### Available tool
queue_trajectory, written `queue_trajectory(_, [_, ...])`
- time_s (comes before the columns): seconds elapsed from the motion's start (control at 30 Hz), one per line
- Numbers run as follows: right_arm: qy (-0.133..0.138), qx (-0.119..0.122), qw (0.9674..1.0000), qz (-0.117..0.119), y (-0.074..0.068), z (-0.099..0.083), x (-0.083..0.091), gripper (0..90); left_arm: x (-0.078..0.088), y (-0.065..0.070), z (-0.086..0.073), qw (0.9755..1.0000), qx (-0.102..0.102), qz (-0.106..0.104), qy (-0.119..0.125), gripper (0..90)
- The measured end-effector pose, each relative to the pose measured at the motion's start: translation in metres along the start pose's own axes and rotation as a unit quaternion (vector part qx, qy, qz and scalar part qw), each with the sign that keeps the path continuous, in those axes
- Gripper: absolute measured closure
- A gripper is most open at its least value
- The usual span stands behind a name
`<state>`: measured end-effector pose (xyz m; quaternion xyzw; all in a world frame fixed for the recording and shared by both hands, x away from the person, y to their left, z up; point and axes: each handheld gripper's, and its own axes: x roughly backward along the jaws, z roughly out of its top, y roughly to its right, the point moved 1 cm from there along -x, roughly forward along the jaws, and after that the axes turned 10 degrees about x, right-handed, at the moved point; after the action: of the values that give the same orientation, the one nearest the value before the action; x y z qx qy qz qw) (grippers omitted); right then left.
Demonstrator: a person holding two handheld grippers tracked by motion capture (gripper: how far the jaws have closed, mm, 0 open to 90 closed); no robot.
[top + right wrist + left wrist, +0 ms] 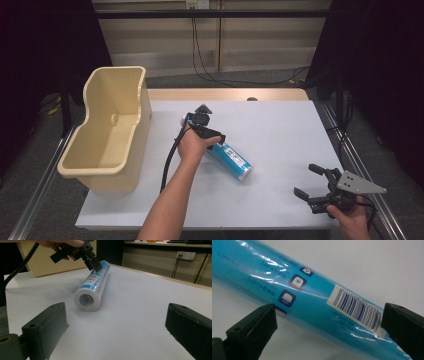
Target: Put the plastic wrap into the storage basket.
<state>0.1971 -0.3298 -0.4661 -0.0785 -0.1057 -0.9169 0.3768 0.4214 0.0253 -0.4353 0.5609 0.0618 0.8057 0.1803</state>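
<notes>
A blue-wrapped roll [230,157] with a barcode label lies slantwise on the white table [280,130]. My left gripper [216,139] is over the roll's far half, held by a hand. In the left gripper view the left gripper [328,322] stands open, one black jaw on each side of the roll [312,297]. My right gripper [305,180] is near the table's front right corner, open with nothing in it. In the right gripper view the right gripper [117,322] points at the roll's white end [87,300], with the left gripper [87,257] behind.
A tall beige plastic tub [107,125] stands at the table's left edge, its inside bare. Black cables [170,160] trail from the left gripper along the forearm. Bare white tabletop lies between the roll and the right gripper.
</notes>
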Motion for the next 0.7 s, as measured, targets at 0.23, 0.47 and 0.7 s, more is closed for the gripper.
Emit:
queue_trajectory(0.23, [0.007,0.002,0.9999,0.009,-0.001,0.001,0.000,3.3,-0.007,0.002,0.002,0.9972,0.074,0.009,0.001,0.0])
queue_trajectory(0.47, [0.007,-0.001,0.9999,0.010,-0.001,0.002,-0.001,3.4,-0.009,0.000,-0.001,0.9959,0.089,-0.002,0.014,0.0])
queue_trajectory(0.7, [0.008,-0.006,0.9999,0.008,0.000,0.000,-0.001,3.4,0.001,-0.012,-0.007,0.9927,0.119,-0.004,0.021,2.4])
